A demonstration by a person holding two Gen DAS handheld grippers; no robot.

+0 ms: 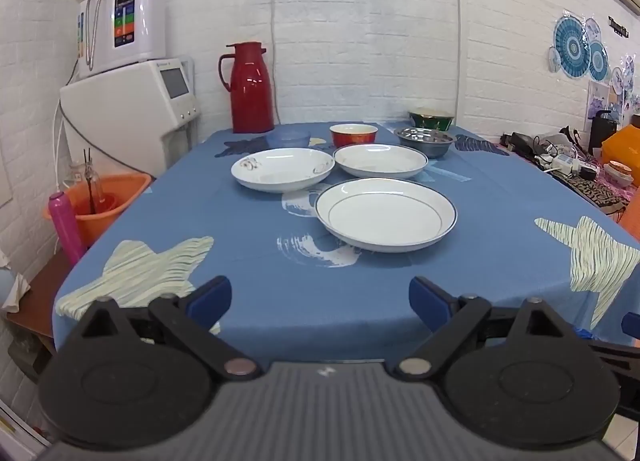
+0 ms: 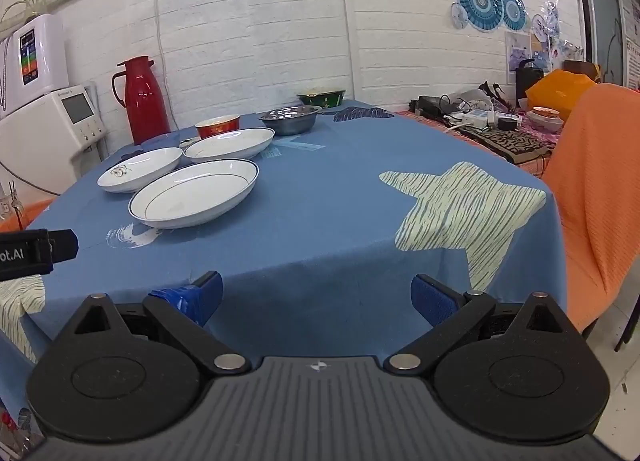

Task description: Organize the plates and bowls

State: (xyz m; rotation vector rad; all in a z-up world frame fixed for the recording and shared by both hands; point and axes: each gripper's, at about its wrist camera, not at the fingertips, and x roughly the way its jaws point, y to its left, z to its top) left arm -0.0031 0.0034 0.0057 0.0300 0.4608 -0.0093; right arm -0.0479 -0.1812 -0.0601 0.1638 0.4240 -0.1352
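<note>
we hold the left gripper (image 1: 320, 301) and the right gripper (image 2: 318, 297) short of the table's near edge, both spread wide and holding nothing. on the blue tablecloth (image 1: 260, 261) three white plates lie side by side: the blue-rimmed plate (image 1: 386, 215) nearest, the patterned plate (image 1: 283, 169) and the plain plate (image 1: 381, 161) behind it. farther back sit the red bowl (image 1: 353, 135), the clear blue bowl (image 1: 288, 138), the steel bowl (image 1: 425, 139) and the green bowl (image 1: 431, 119). nothing looks stacked yet. the risks we see: glazed shallow rims could slip from the pads, a pinched rim may tip a plate, dragging could bunch the cloth, and reaching the far bowls could knock the plates in front.
</note>
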